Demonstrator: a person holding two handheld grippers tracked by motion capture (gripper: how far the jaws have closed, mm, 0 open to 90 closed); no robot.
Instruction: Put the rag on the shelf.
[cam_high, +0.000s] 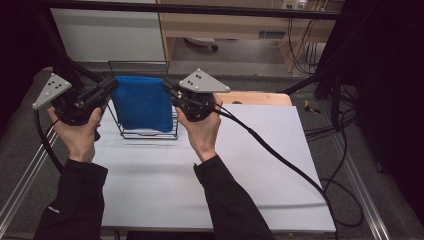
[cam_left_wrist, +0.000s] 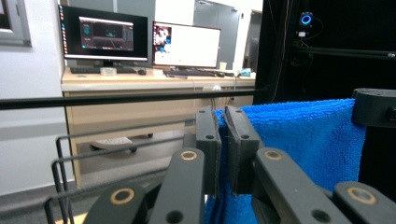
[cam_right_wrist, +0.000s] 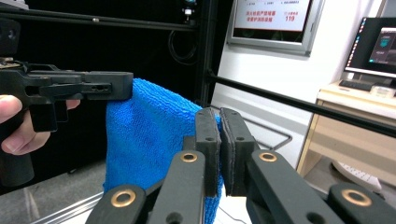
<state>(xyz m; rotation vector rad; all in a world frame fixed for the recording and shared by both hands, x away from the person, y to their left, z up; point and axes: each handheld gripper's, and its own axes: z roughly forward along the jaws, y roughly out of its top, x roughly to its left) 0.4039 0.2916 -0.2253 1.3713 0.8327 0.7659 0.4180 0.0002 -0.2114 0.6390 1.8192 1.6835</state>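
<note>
A blue towel (cam_high: 143, 102) hangs folded over a black wire rack (cam_high: 150, 132) at the back of the white table. My left gripper (cam_high: 112, 86) is shut on the towel's upper left corner; in the left gripper view its jaws pinch the blue towel (cam_left_wrist: 299, 135) edge at the left gripper (cam_left_wrist: 222, 126). My right gripper (cam_high: 167, 89) is shut on the towel's upper right corner. In the right gripper view the blue towel (cam_right_wrist: 149, 135) drapes down behind the closed jaws of the right gripper (cam_right_wrist: 219, 126), with the left gripper (cam_right_wrist: 123, 86) holding the far corner.
The white table top (cam_high: 200, 175) stretches toward me in front of the rack. A wooden board (cam_high: 260, 98) lies at the back right. Black frame bars (cam_high: 200, 9) cross overhead. Cables (cam_high: 280, 155) trail from the right gripper across the table.
</note>
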